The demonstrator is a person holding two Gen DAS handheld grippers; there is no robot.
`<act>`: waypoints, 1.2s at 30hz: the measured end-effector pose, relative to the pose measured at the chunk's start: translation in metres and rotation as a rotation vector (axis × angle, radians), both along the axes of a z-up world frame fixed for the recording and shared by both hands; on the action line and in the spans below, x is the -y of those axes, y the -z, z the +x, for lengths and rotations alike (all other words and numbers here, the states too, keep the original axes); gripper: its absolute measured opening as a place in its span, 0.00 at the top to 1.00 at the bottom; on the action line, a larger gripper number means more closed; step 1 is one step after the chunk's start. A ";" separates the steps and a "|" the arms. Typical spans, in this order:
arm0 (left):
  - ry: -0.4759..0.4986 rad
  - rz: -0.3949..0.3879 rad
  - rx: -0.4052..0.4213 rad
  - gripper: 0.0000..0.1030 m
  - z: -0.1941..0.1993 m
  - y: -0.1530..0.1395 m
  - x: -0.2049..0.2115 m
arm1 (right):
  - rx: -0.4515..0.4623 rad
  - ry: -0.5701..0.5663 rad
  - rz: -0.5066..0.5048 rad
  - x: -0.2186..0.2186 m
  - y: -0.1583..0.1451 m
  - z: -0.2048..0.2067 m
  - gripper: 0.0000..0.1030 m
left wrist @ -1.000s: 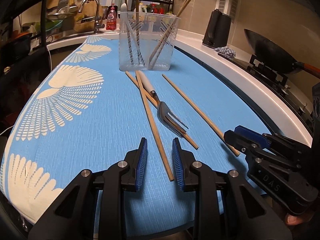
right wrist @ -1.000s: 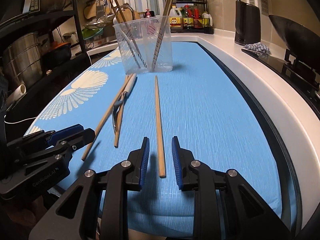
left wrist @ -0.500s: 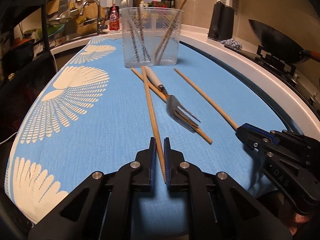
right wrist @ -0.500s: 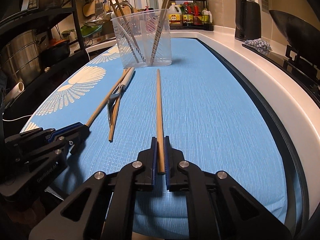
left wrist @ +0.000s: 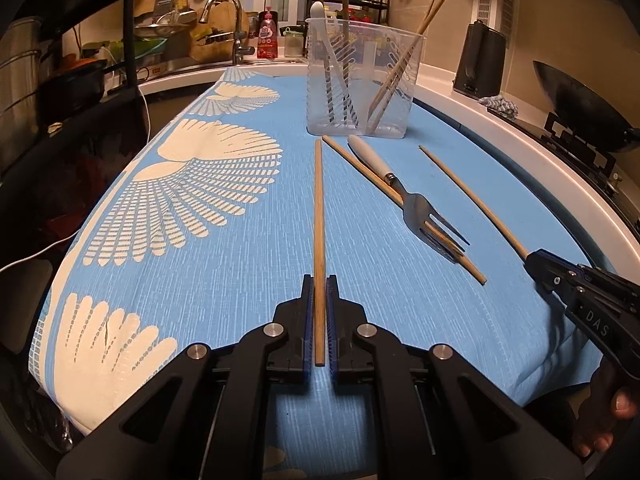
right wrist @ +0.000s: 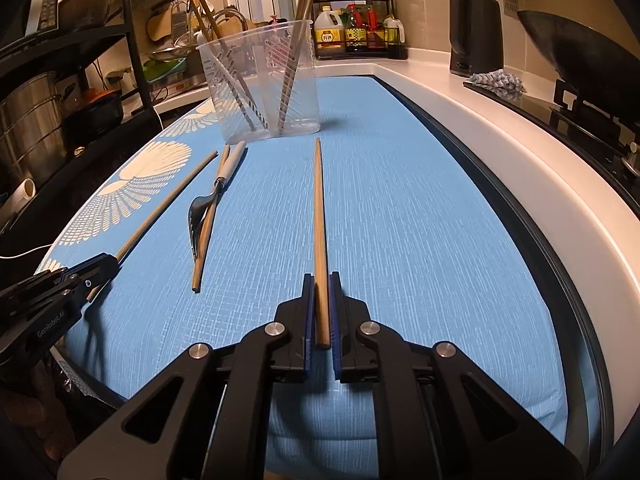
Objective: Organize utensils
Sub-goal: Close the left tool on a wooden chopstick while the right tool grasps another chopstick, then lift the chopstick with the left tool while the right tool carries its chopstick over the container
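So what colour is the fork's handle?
White, on the metal fork with the white handle; clearest in the left wrist view.

Sky-blue woven cloth (left wrist: 248,264) carries cream fan-shaped prints built from dashes. Pale tan wooden chopsticks (left wrist: 319,240) are unpatterned. Grey metal fork (left wrist: 424,216) has an off-white handle. Clear plastic utensil holder (left wrist: 362,80) is colourless. Black plastic gripper (left wrist: 319,320) bears blue pads. Counter (right wrist: 500,120) edge is cream-white.

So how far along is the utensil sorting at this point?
Partly done: the clear holder already stands several utensils. In hand: the left tool and right tool each clamp a chopstick. Left on the cloth: the fork and the chopstick under it.
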State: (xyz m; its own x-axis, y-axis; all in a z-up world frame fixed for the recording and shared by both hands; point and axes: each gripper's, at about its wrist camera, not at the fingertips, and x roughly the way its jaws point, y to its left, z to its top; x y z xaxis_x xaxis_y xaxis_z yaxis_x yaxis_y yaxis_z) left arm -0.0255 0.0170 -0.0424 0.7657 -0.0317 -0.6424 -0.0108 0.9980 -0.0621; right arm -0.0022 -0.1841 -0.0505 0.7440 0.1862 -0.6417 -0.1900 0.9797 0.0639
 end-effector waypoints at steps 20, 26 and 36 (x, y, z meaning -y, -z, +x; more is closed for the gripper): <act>-0.005 0.018 0.024 0.94 -0.001 0.002 0.002 | 0.011 0.012 -0.014 0.001 0.001 0.007 0.92; -0.008 0.020 0.028 0.94 -0.002 0.002 0.003 | 0.010 0.012 -0.014 0.002 0.001 0.007 0.92; -0.007 0.034 0.029 0.94 -0.002 0.002 0.005 | 0.008 0.010 -0.016 0.003 0.001 0.009 0.93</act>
